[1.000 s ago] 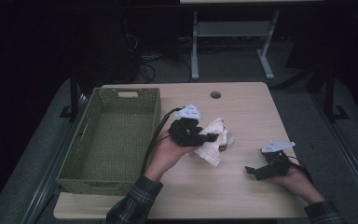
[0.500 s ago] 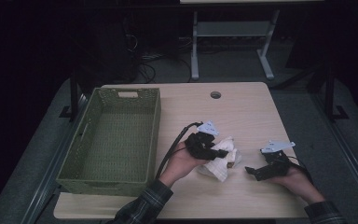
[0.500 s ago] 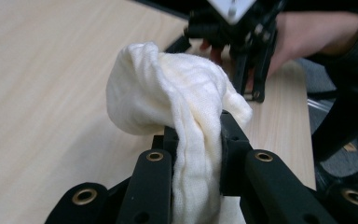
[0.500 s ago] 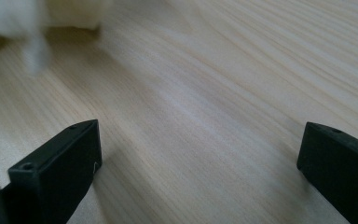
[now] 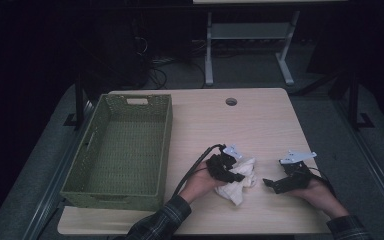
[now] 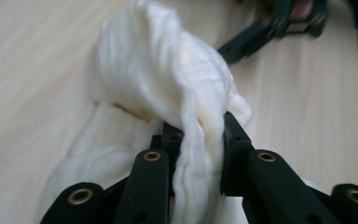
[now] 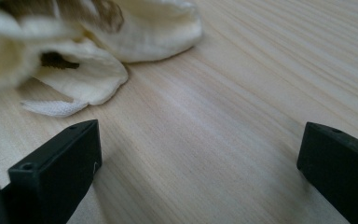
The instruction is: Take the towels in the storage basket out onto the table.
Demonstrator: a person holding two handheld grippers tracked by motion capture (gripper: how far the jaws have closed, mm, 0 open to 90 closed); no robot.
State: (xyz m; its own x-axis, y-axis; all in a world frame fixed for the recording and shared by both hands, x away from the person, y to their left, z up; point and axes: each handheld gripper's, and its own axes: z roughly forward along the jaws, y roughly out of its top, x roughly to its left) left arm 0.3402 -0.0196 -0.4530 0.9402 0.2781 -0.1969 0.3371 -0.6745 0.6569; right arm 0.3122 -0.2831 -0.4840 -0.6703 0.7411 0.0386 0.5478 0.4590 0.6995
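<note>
The cloth was cream white, the woven basket olive green, the table pale wood-grain, the sleeve dark plaid.

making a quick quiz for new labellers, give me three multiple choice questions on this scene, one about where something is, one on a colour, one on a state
1. Where does the basket stand on the table?
A. on its left side
B. on its right side
C. at the far middle, over the round hole

2. What colour is the cloth?
A. red
B. cream white
C. dark blue

3. How do the right tongs stand?
A. shut on the cloth
B. shut on the basket rim
C. open, with nothing between them

Answers:
1. A, the high view shows the basket along the table's left edge.
2. B, the cloth looks cream white in the left gripper view.
3. C, the right gripper view shows the jaws wide apart over bare wood, while the left tongs pinch the cloth.
</note>
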